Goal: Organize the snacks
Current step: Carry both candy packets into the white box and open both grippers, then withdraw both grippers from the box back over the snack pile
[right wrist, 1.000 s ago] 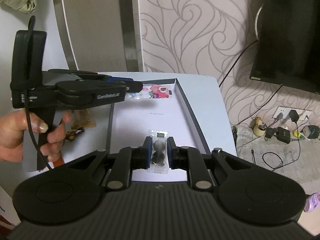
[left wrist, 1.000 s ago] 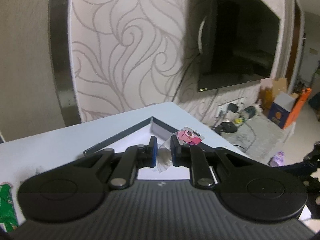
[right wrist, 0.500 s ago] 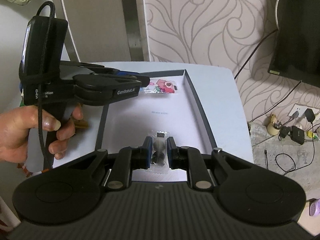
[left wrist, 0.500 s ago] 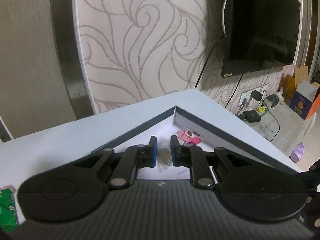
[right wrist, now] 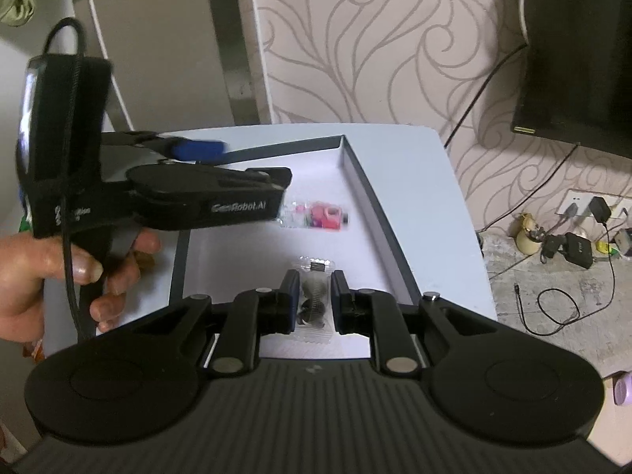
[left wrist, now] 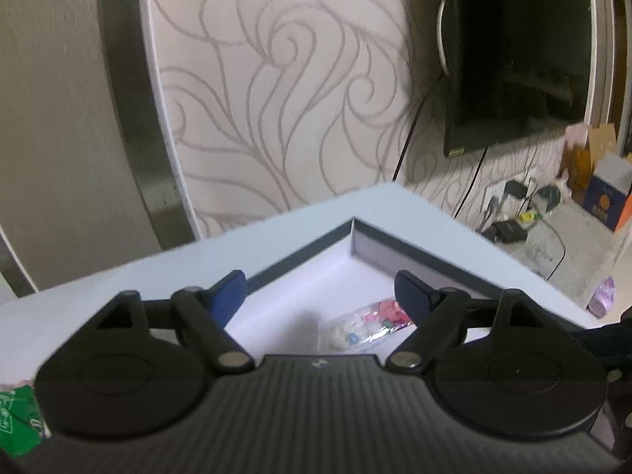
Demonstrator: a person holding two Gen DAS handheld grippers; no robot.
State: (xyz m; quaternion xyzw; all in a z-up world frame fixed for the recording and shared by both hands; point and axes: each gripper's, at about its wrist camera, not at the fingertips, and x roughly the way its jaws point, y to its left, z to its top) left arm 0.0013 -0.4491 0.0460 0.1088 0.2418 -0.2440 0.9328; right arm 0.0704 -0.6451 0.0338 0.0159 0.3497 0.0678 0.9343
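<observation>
A shallow white tray with a dark rim [left wrist: 414, 243] sits on the pale blue table. My left gripper [left wrist: 318, 282] hangs over the tray's far corner, its jaws opening wide. A clear packet with pink sweets [left wrist: 367, 322] lies loose on the tray floor below it, touching neither pad. In the right wrist view that packet [right wrist: 316, 215] lies just past the left gripper [right wrist: 252, 162], which a hand [right wrist: 39, 272] holds. My right gripper [right wrist: 315, 280] is shut on a clear packet of dark round biscuits [right wrist: 314, 300], held just above the tray [right wrist: 371, 205].
A green packet [left wrist: 15, 422] lies on the table at the left edge. Brown wrappers [right wrist: 146, 260] show behind the hand. A television [left wrist: 513, 59] hangs on the patterned wall. Chargers and cables [right wrist: 572, 245] lie on the floor right of the table.
The left jaws have swung from shut to wide apart, and the pink packet has dropped onto the tray floor. The right gripper still grips the biscuit packet.
</observation>
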